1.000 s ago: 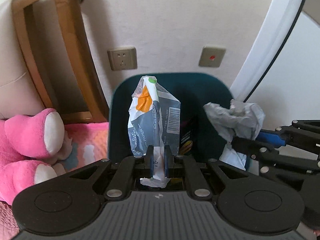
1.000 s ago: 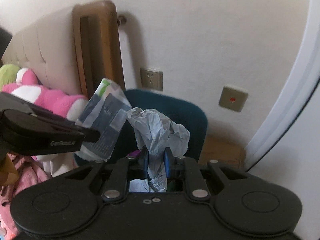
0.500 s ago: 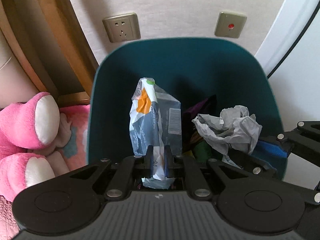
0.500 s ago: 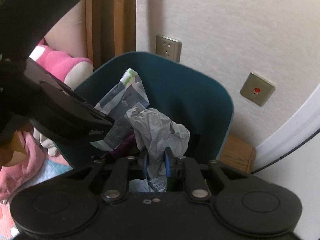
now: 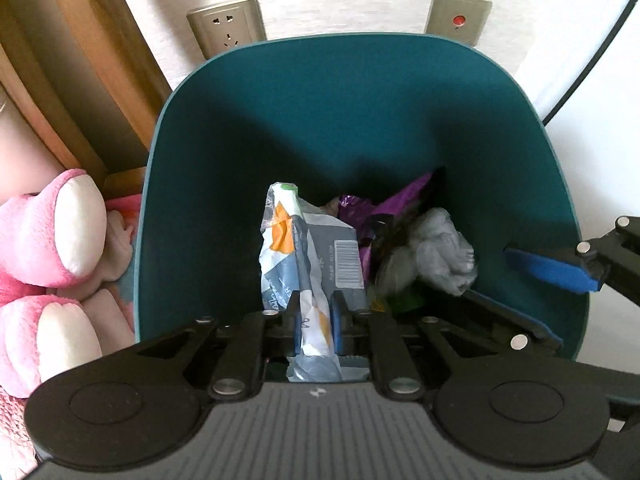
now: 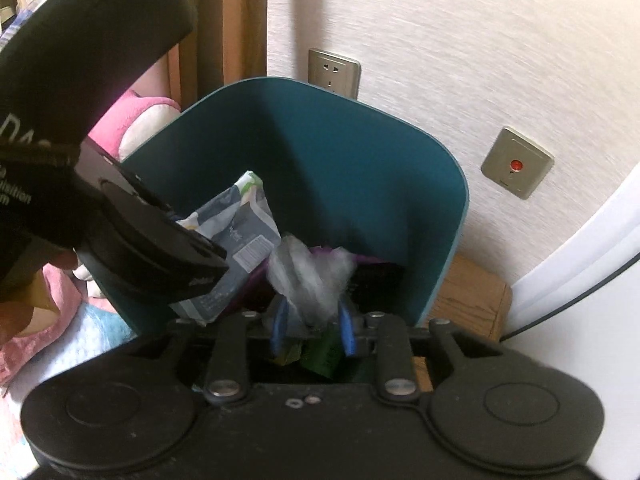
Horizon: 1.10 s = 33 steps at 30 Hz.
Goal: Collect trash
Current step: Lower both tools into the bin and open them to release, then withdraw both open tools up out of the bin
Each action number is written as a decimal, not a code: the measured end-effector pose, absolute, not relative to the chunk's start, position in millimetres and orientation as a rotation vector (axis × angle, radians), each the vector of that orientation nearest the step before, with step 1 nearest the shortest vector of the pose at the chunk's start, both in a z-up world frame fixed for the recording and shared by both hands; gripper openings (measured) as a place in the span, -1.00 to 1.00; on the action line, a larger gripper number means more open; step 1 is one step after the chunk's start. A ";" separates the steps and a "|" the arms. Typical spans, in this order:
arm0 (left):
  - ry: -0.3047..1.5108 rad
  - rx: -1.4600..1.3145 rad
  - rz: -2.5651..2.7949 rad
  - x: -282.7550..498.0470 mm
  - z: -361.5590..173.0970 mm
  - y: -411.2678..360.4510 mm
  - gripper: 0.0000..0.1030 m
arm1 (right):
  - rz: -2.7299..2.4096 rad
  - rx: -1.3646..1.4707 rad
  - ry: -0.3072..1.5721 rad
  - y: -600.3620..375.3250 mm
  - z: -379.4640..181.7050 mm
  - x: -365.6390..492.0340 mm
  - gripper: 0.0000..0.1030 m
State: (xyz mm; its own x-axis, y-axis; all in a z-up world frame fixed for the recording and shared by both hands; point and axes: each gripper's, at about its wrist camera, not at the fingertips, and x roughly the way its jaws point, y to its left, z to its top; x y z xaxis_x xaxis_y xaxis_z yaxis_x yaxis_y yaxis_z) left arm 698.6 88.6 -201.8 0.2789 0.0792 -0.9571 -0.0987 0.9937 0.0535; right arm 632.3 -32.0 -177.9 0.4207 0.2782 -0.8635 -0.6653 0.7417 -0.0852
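Left tool [image 5: 316, 322] pinches the wrapper [image 5: 308, 256], long axis toward 12 o'clock, over the bin [image 5: 248, 128]. Right tool [image 6: 312, 326] gapes, crumpled paper [image 6: 310, 270] loose between.

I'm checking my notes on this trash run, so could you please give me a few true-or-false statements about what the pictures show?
1. The left claw grips a paper wrapper. True.
2. The right claw is shut on the grey wad. False: it is open, the wad loose.
3. The bin is red. False: teal.
4. A purple wrapper lies in the bin. True.
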 end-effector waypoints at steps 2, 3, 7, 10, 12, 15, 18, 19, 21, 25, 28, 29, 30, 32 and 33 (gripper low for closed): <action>1.272 -0.022 0.103 694.7 -198.2 87.8 -0.70 | 0.613 -0.449 0.963 -33.3 -174.3 628.7 -0.38; 1.264 -0.025 0.094 692.2 -195.5 87.7 -0.63 | 0.611 -0.447 0.960 -33.7 -172.1 626.7 -0.36; 1.215 -0.034 0.066 678.8 -180.3 85.3 -0.42 | 0.597 -0.435 0.943 -34.3 -160.9 616.8 -0.31; 1.187 -0.026 0.046 667.6 -167.7 83.0 -0.41 | 0.583 -0.417 0.929 -39.0 -151.6 607.6 -0.29; 1.166 -0.034 0.026 659.8 -159.9 86.0 -0.41 | 0.571 -0.408 0.919 -39.8 -144.3 599.9 -0.27; 1.136 -0.039 -0.003 644.4 -145.6 85.8 -0.41 | 0.557 -0.403 0.901 -40.4 -131.1 585.6 -0.24; 1.103 -0.024 -0.031 626.3 -130.0 85.5 -0.41 | 0.538 -0.401 0.882 -42.3 -118.7 570.0 -0.22; 1.090 -0.020 -0.044 619.1 -124.3 85.5 -0.41 | 0.530 -0.399 0.876 -43.4 -115.3 568.1 -0.21; 1.067 -0.013 -0.062 605.1 -113.4 85.5 -0.41 | 0.519 -0.388 0.866 -44.7 -106.5 555.3 -0.19; 1.018 0.001 -0.098 575.2 -93.2 87.9 -0.41 | 0.494 -0.376 0.832 -45.0 -88.2 528.3 -0.12; 0.987 0.006 -0.120 551.8 -81.7 90.7 -0.04 | 0.475 -0.363 0.807 -47.0 -76.8 504.9 -0.09; 0.970 0.010 -0.124 543.2 -78.0 91.7 0.07 | 0.468 -0.357 0.802 -47.8 -73.2 497.0 -0.08; 0.948 0.018 -0.128 534.1 -74.4 92.5 0.19 | 0.464 -0.352 0.797 -48.7 -70.2 490.5 -0.06; 0.920 0.039 -0.145 517.6 -69.1 92.8 0.20 | 0.458 -0.345 0.784 -48.9 -63.8 474.4 -0.01; 0.915 0.045 -0.152 509.5 -67.4 93.9 0.19 | 0.454 -0.342 0.776 -48.4 -61.3 466.3 0.02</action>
State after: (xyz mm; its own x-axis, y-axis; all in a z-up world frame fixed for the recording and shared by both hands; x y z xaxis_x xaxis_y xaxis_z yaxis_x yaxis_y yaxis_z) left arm 509.5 93.9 -67.4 0.6000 -0.1122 -0.7921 0.1506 0.9883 -0.0259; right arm 466.3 -48.4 -61.3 0.6259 0.2642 -0.7338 -0.5096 0.8508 -0.1284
